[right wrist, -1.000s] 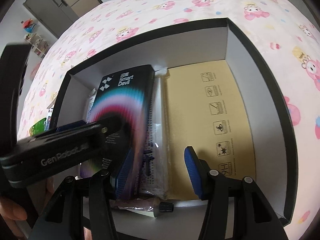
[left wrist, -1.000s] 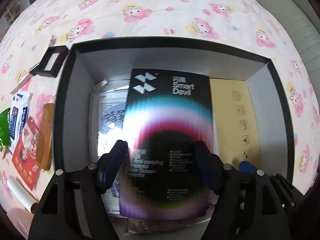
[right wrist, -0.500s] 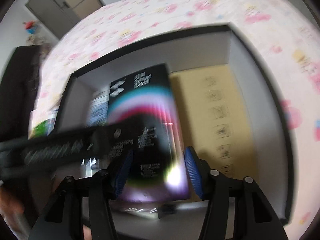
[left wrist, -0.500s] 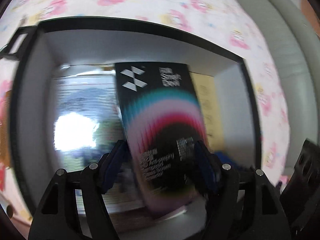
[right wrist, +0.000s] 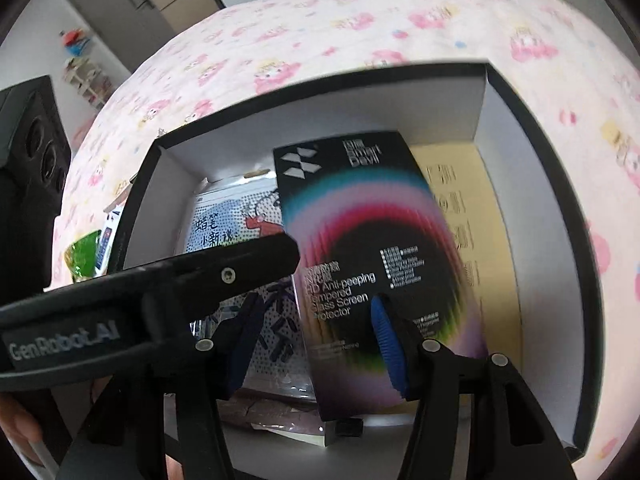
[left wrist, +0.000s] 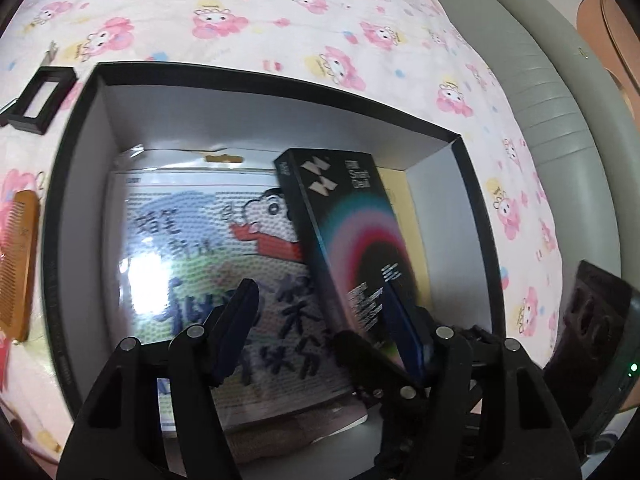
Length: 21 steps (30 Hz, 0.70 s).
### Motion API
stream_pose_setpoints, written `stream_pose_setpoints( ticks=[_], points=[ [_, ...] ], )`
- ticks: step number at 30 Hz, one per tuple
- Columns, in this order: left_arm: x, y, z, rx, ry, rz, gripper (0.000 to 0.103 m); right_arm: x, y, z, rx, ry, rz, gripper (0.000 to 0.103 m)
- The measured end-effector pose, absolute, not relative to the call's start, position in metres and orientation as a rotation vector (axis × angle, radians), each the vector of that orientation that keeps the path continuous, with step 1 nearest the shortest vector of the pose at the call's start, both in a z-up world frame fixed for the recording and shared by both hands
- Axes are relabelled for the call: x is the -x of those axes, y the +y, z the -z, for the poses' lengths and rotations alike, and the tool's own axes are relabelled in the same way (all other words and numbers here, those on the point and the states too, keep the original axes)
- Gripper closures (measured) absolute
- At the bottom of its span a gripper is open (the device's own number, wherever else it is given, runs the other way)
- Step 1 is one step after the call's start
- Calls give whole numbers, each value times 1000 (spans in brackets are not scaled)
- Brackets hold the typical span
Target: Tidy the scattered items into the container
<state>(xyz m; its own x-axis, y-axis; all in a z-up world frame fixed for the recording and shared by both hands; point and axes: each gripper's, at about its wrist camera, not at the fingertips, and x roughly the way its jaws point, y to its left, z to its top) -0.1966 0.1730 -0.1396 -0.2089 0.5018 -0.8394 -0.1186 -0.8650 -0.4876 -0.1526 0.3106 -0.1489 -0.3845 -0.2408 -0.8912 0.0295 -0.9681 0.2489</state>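
A black-rimmed box [left wrist: 76, 128] with white walls sits on the pink cartoon bedsheet; it also shows in the right wrist view [right wrist: 532, 116]. Inside lie a cartoon bead-art pack [left wrist: 208, 240], a tan flat carton [right wrist: 480, 216] and a black Smart Devil screen-protector box [left wrist: 352, 240], which rests tilted over them [right wrist: 360, 232]. My left gripper [left wrist: 324, 320] is open over the bead-art pack, its right finger against the black box. My right gripper [right wrist: 316, 336] is open just above the black box's near end. The left gripper's arm [right wrist: 152, 280] crosses the right wrist view.
Left of the box on the sheet lie a wooden comb [left wrist: 18, 260], a small black frame [left wrist: 40, 96], and a green packet [right wrist: 82, 256]. A flat brownish packet [right wrist: 272, 412] lies at the box's near wall. A grey padded edge [left wrist: 552, 92] borders the bed at right.
The black screen-protector box has shifted right inside the container, uncovering the bead-art pack. My left gripper has moved left off it. Both grippers have stayed open.
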Motion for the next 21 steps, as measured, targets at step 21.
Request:
stream_pose_setpoints(
  ticks=[21],
  points=[
    [194,185,136,1647,-209,-2317,39,163,341,141,-1716,-380,2598,50]
  ],
)
